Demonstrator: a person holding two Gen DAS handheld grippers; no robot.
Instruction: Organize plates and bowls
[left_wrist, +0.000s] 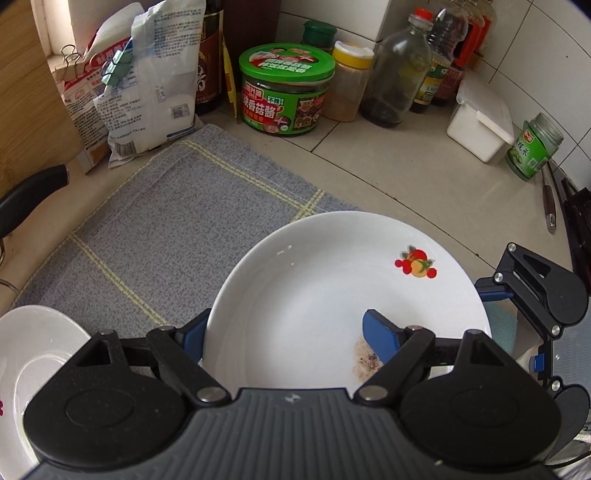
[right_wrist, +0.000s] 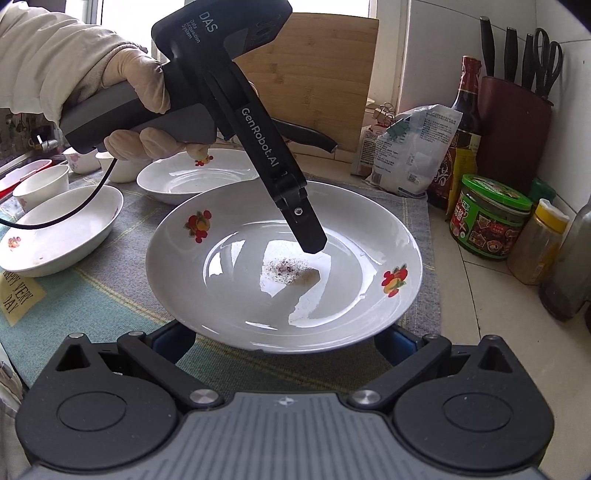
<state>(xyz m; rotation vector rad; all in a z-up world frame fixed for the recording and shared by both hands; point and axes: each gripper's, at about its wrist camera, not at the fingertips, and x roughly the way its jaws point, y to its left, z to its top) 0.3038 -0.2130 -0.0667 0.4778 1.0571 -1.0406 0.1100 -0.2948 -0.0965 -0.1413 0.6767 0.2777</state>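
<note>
A white plate (left_wrist: 332, 277) with fruit decals and a brown food stain hangs tilted over the grey checked cloth (left_wrist: 166, 221). My left gripper (left_wrist: 286, 332) is shut on its rim, with one blue finger inside the plate and the other outside under the edge. In the right wrist view that inner finger (right_wrist: 312, 240) reaches down into the plate (right_wrist: 280, 258). My right gripper (right_wrist: 282, 343) stands wide, and its fingertips are hidden under the plate's near rim. A second decal plate (right_wrist: 195, 177), a shallow bowl (right_wrist: 62, 229) and small cups (right_wrist: 40, 188) sit further left on the cloth.
Along the tiled wall stand a green-lidded jar (left_wrist: 286, 92), a yellow-capped spice jar (left_wrist: 349, 81), bottles (left_wrist: 399, 74), a white box (left_wrist: 480, 125) and clipped bags (left_wrist: 147, 85). A knife block (right_wrist: 513, 122) and a cutting board (right_wrist: 317, 81) are behind. A gloved hand (right_wrist: 129, 81) holds the left tool.
</note>
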